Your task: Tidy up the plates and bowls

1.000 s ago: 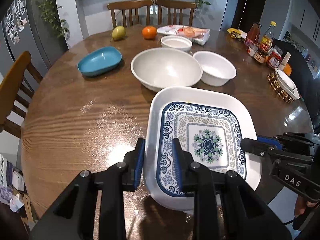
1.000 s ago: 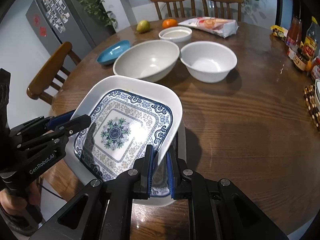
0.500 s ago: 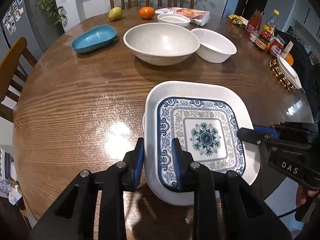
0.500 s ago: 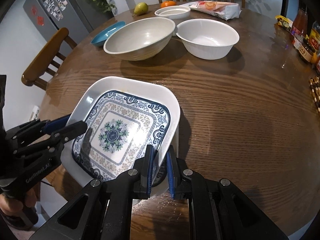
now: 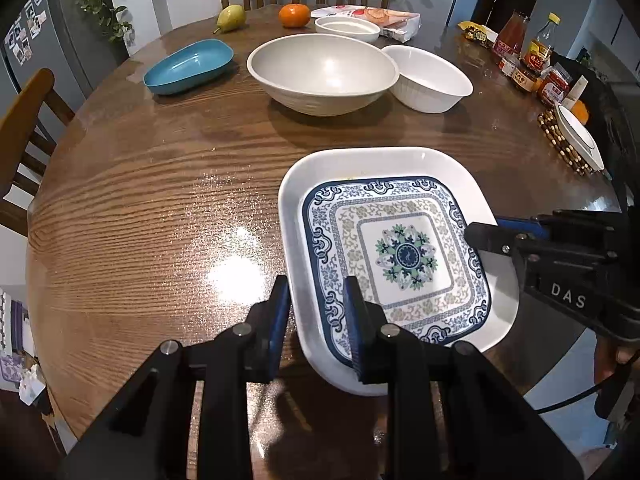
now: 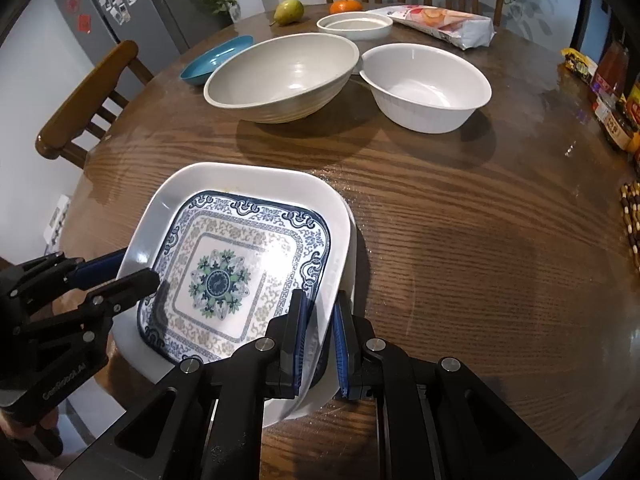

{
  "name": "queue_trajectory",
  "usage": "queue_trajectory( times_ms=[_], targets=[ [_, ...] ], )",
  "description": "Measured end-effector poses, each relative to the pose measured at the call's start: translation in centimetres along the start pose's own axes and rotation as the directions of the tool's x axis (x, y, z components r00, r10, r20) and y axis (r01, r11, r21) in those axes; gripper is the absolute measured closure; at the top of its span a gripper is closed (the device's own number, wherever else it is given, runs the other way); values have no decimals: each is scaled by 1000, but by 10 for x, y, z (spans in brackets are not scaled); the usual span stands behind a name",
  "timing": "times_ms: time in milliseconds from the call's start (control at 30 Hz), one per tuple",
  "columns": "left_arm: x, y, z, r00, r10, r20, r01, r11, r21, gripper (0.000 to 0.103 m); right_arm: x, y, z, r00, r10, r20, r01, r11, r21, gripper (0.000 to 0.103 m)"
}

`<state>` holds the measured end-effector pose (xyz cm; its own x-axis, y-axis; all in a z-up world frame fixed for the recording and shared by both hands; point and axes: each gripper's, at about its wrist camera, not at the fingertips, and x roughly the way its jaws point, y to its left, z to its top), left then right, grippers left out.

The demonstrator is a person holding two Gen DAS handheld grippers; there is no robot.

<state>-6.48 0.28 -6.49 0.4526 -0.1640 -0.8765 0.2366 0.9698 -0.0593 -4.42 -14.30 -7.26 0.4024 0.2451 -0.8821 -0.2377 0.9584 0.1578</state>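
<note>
Writing, lower left of the right wrist view: my left gripper (image 6: pixel 124 276) reads "GenRobot.AI".
Plate: the patterned square plate (image 5: pixel 394 256) sits lower centre, over the table (image 5: pixel 160 200).
Left grip: clamped on its left rim.
Right grip: my right gripper (image 6: pixel 320 334) pinches its right rim.
Writing, right of the left wrist view: "DAS".

Bare wood of desk (image 5: pixel 152 216) lying open left of square patterned plate (image 5: pixel 396 256), stretching toward blue oval dish (image 5: pixel 188 66). Clear band also running between plate and large grey bowl (image 5: pixel 322 70). Grey bowl and white bowl (image 5: pixel 430 78) standing just beside each other, blocking far middle. Shallow white dish (image 5: pixel 347 29), orange (image 5: pixel 294 15), pear (image 5: pixel 231 17) crowding far edge. Jars and bottles (image 5: pixel 532 68) lining right edge.
</note>
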Motion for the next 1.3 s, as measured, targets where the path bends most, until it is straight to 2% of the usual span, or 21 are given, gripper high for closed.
queue_trajectory(
  times_ms=[500, 633, 767, 867, 933, 1000, 1067, 1167, 1233, 1267, 1300],
  targets=[
    [-1, -3, 1, 1000, -20, -8, 20, 1000, 22, 74, -2, -3, 1, 1000, 2, 1, -3, 999, 32, 88],
    [-13, -7, 2, 999, -38, 29, 37, 998, 52, 70, -8, -7, 4, 1000, -7, 24, 6, 998, 55, 88],
    [-21, -7, 6, 997, -20, 74, 15, 998, 65, 56, -16, -10, 8, 998, 13, 53, -16, 997, 72, 88],
    [-18, -3, 9, 997, -18, 70, 14, 999, 49, 54, -21, -7, 10, 998, 15, 69, -19, 998, 63, 88],
    [-16, 0, 11, 998, -11, 68, 8, 999, 41, 50, -23, -6, 12, 997, 21, 75, -26, 998, 58, 88],
    [-17, 3, 13, 997, -6, 72, 3, 999, 32, 40, -24, -4, 14, 997, 24, 80, -28, 998, 53, 88],
    [-18, 6, 15, 997, 4, 80, -6, 1000, 24, 37, -25, -1, 16, 996, 22, 82, -26, 998, 48, 87],
    [-19, 11, 18, 996, 16, 85, -16, 1000, 5, 24, -26, 1, 17, 996, 16, 83, -19, 999, 44, 87],
    [-19, 15, 19, 996, 20, 88, -20, 1000, -5, 21, -26, 2, 18, 997, 9, 81, -12, 999, 42, 87],
    [-19, 16, 20, 996, 23, 87, -22, 1000, -8, 20, -27, 2, 19, 997, 2, 81, -5, 999, 43, 85],
    [-19, 18, 20, 996, 26, 86, -25, 1000, -11, 19, -27, 2, 20, 997, -2, 81, -2, 999, 43, 76]
  ],
)
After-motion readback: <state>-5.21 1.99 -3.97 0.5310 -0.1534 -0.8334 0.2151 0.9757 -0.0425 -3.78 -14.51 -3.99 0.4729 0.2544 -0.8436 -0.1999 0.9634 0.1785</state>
